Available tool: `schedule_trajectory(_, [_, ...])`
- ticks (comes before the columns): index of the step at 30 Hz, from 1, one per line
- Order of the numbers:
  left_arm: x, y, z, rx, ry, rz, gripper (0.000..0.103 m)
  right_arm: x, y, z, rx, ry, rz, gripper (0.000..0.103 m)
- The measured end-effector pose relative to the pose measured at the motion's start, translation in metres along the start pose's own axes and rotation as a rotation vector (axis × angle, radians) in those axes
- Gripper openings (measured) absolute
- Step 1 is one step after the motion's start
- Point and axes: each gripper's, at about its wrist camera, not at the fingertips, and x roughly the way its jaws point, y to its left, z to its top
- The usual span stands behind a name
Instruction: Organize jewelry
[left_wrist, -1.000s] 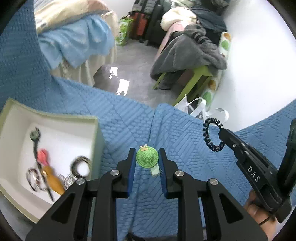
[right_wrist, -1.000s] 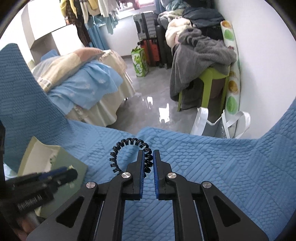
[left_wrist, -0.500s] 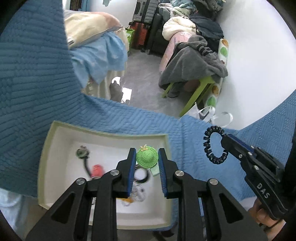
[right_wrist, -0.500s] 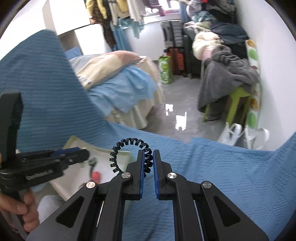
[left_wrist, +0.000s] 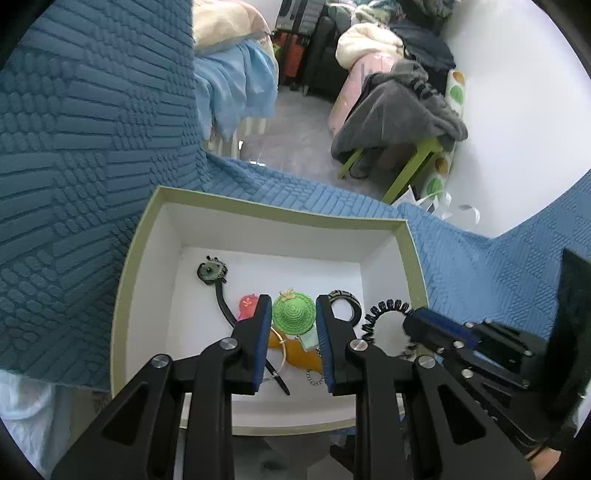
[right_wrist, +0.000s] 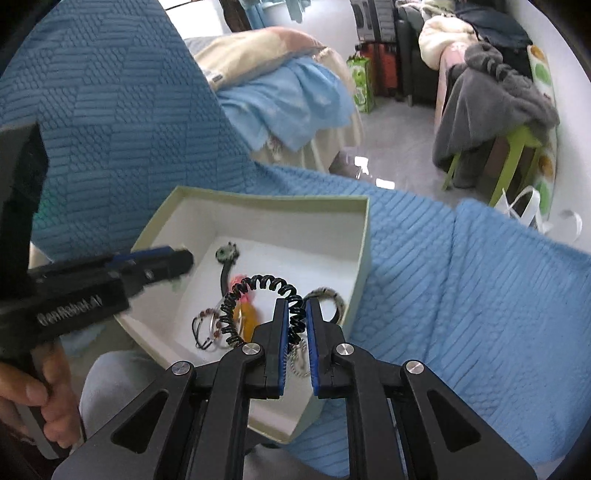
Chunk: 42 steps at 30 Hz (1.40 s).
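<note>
Left wrist view: the left gripper (left_wrist: 293, 317) is held over the box (left_wrist: 413, 243), presumably so its load drops inside. A green hat charm (left_wrist: 293, 312) is clamped between the fingers (left_wrist: 258, 332), suspended above the jewelry already in the box.

Right wrist view: the right gripper (right_wrist: 294, 325) is positioned over the same box (right_wrist: 364, 236). A black coil hair tie (right_wrist: 258, 295) is pinched between narrow fingers (right_wrist: 280, 332), its loop extending left of them.

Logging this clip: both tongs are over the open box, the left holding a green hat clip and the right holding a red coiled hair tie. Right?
Nearly. The coiled hair tie in the right tongs is black, not red, as the right wrist view shows. The left tongs do hold the green hat clip over the box.
</note>
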Motion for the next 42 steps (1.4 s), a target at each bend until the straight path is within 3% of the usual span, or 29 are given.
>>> schedule_trajectory(1, [-0.001, 0.004, 0.0, -0.011, 0.005, -0.007, 0.025, 0.002, 0.001, -0.001, 0.004, 0.009, 0.0, 0.008])
schedule_trajectory(3, [-0.005, 0.011, 0.001, -0.025, 0.007, -0.014, 0.039, 0.003, 0.003, -0.001, 0.008, 0.014, -0.003, 0.009])
schedule_trajectory(4, [-0.008, 0.015, 0.001, -0.032, 0.0, -0.011, 0.056, 0.002, 0.004, 0.0, 0.008, 0.011, -0.003, 0.01])
schedule_trajectory(5, [-0.015, 0.018, 0.001, -0.039, -0.024, -0.011, 0.065, 0.001, 0.006, 0.0, 0.008, 0.008, -0.004, 0.017])
schedule_trajectory(6, [-0.019, 0.02, 0.002, -0.04, -0.04, -0.013, 0.066, -0.002, 0.008, 0.002, 0.006, 0.001, -0.008, 0.028])
schedule_trajectory(7, [-0.024, 0.022, 0.003, -0.04, -0.054, -0.004, 0.066, -0.005, 0.008, 0.004, 0.006, -0.008, -0.012, 0.031])
schedule_trajectory(13, [-0.064, 0.02, 0.011, -0.013, -0.113, 0.016, 0.067, -0.041, 0.019, 0.018, -0.007, -0.094, -0.024, 0.031])
schedule_trajectory(17, [-0.1, 0.015, 0.013, 0.015, -0.184, 0.017, 0.07, -0.086, 0.029, 0.028, -0.004, -0.203, -0.008, 0.031])
schedule_trajectory(26, [-0.169, -0.008, 0.006, 0.082, -0.307, 0.012, 0.07, -0.163, 0.052, 0.018, -0.018, -0.361, 0.004, 0.031])
schedule_trajectory(33, [-0.191, -0.023, -0.013, 0.119, -0.313, 0.05, 0.071, -0.201, 0.052, -0.005, 0.006, -0.422, -0.012, 0.031])
schedule_trajectory(42, [-0.202, -0.03, -0.042, 0.107, -0.334, 0.007, 0.07, -0.217, 0.064, -0.039, -0.025, -0.454, -0.095, 0.031])
